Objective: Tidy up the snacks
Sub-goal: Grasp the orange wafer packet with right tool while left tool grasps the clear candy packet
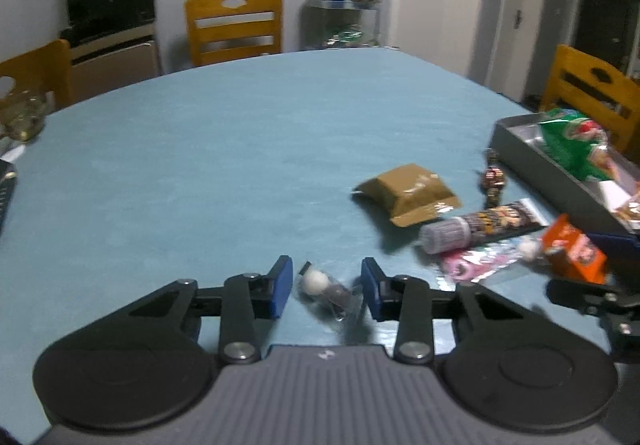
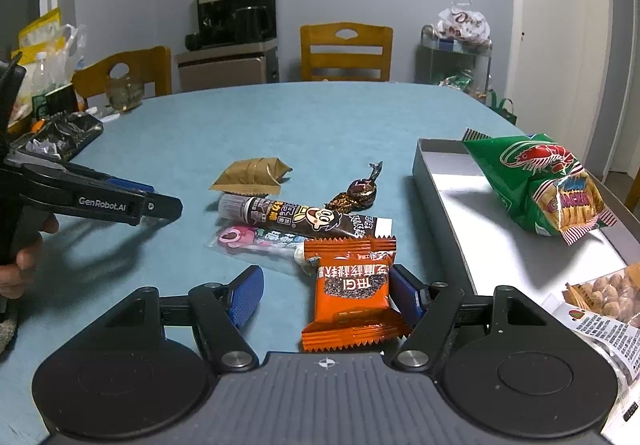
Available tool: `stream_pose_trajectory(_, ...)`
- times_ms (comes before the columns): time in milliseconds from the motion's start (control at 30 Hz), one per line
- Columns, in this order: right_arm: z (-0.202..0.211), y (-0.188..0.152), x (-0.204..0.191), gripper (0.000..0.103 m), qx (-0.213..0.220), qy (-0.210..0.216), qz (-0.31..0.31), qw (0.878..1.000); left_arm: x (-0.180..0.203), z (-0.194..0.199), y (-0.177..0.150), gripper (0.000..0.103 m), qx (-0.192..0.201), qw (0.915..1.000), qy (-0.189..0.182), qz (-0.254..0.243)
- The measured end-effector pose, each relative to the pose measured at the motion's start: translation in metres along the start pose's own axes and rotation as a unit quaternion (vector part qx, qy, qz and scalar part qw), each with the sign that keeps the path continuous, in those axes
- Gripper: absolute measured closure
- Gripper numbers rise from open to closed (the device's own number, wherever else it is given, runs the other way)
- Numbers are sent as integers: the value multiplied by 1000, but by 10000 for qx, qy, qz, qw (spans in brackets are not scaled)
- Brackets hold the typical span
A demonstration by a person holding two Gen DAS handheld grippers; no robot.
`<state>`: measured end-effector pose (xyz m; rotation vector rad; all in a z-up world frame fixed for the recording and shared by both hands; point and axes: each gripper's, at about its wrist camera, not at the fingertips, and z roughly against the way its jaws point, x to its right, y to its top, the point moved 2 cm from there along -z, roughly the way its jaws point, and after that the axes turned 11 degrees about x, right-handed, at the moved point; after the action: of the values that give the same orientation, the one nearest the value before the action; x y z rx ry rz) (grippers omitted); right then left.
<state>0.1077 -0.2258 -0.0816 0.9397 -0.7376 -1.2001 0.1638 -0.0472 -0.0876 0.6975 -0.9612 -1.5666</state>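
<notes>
Orange foil marks the packet (image 2: 352,293) that lies flat on the blue table (image 2: 280,117) between the fingers of the right gripper (image 2: 324,297). In the right wrist view its long axis runs 12 to 6 o'clock, tipped slightly toward 1 o'clock. It has one serrated end at each extreme, and its print reads upside down. The packet sits off-centre: its 3 o'clock edge lies against the right finger (image 2: 404,289), and a wide strip of table separates it from the left finger (image 2: 246,297). The jaws stand released and grasp nothing. A clear-wrapped candy (image 1: 320,285) lies on the table between the fingers of the left gripper (image 1: 326,291). In the left wrist view its long axis runs 11 to 5 o'clock. The white ball is at the 11 o'clock end and a dark piece is toward 5 o'clock. Both pads stand close beside the wrapper. The frame is blurred, and it cannot be told whether they press on it. From the orange packet, a pink packet (image 2: 248,241) lies at 10 o'clock. A dark tube (image 2: 300,217) lies at 11 o'clock with its long axis near 9 to 3. A twist candy (image 2: 360,191) lies at 12 o'clock, and a tan pouch (image 2: 250,175) lies beyond the tube. The grey tray (image 2: 424,173) stands at 2 o'clock and holds a green bag (image 2: 540,185), propped up on its far rim.
</notes>
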Motion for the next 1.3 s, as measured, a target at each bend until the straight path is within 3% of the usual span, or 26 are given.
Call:
stream_pose_trajectory(167,1,0,1,33,2,63,-56,10000,9,4,-1,71,48,9986,-521,-127)
stream_pose_trajectory(400,-1,0,-1,35,2,33,77,10000,33,8,-10,70,140,9939,-389,-1022)
stream_pose_trajectory(467,-2,-1,-2,36,-21,-17,204,9998,34,10,-11,67,141,9926,-412,-1137)
stream_pose_trajectory(633,-2,-2,-2,40,-62,-51,302,9995,25,12,-11,33,-32,9923,-598,-1081)
stream_pose_trajectory(767,-2,-2,-1,46,-57,-101,322,9994,20,11,-11,32,-97,9937,-635,-917)
stream_pose_trajectory(867,-3,-2,2,57,-30,-208,346,9992,21,12,-11,41,-95,9932,-700,-927)
stream_pose_trajectory(933,-4,-1,5,62,15,-275,362,9990,23,13,-11,57,-106,9923,-812,-930)
stream_pose_trajectory(1100,-3,-1,9,65,50,-304,291,9991,32,17,-13,70,-18,9890,-882,-1185)
stream_pose_trajectory(1300,3,3,9,66,155,-207,134,9996,31,18,-10,74,69,9911,-707,-1121)
